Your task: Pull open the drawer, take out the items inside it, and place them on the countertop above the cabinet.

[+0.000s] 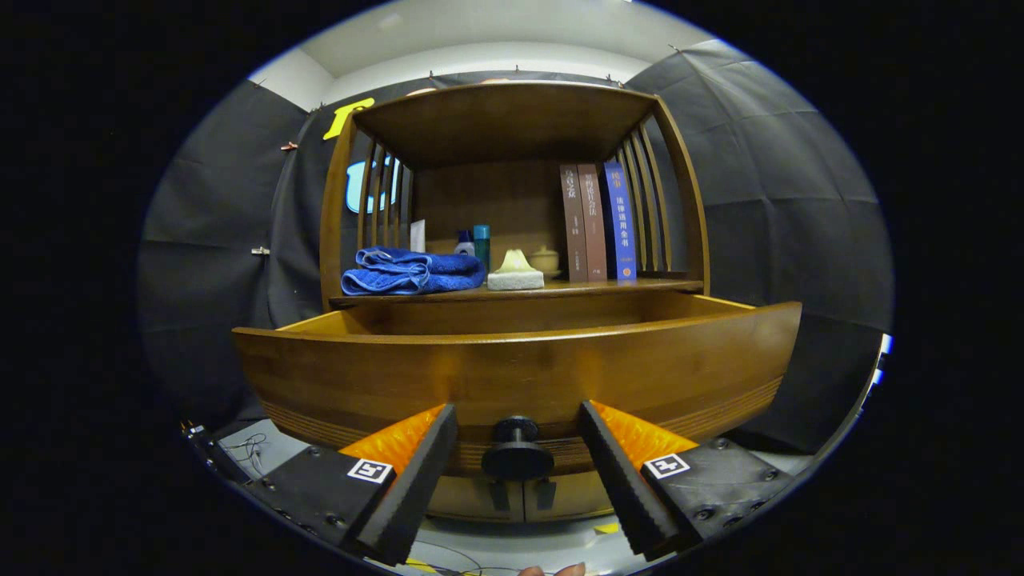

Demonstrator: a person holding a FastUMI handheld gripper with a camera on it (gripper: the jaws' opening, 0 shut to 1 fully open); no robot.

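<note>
- Nearest the camera, at the lower middle of the frame, the gripper has its two fingers spread wide, one on each side of the drawer's dark round knob, neither finger touching it
- Fingertips of a person peek in at the very bottom centre
- Across the middle of the frame the wooden drawer is pulled out toward the camera; its curved front panel hides the inside, so its contents cannot be told
- Just above the drawer, the countertop of the cabinet carries a folded blue towel at centre left
- Right of the towel sits a pale soap-like block, with two small bottles and a small cream pot behind it
- At centre right three upright books lean against the slatted side of the shelf
- Dark cloth walls surround the cabinet on both sides
</note>
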